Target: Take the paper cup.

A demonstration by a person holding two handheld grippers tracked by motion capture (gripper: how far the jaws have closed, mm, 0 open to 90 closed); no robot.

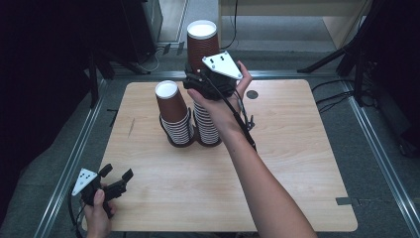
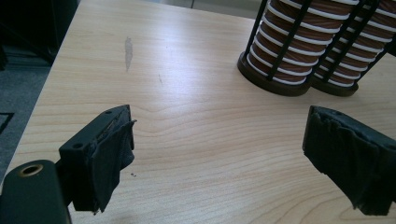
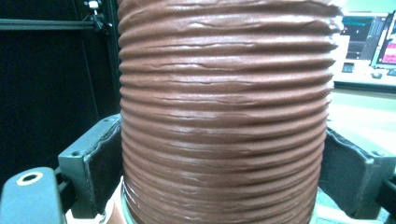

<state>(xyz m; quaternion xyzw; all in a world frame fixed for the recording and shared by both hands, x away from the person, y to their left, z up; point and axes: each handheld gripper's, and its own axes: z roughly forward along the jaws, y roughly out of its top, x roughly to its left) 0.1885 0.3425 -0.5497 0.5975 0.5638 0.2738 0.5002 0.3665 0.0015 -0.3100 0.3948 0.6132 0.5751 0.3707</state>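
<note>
Between the right gripper's (image 3: 224, 172) jaws sits the top brown ribbed paper cup (image 3: 226, 112) of the taller stack (image 1: 205, 121), pads pressed against its sides. Nearer the table's front edge, the left gripper (image 2: 217, 154) rests released, nothing between its jaws, with the shorter stack (image 1: 176, 121) ahead of it.

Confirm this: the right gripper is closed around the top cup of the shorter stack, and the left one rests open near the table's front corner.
Wrong stack. The right gripper has its fingers around the top cup of the taller stack, as the high view shows. The left gripper does rest open near the front corner.
</note>
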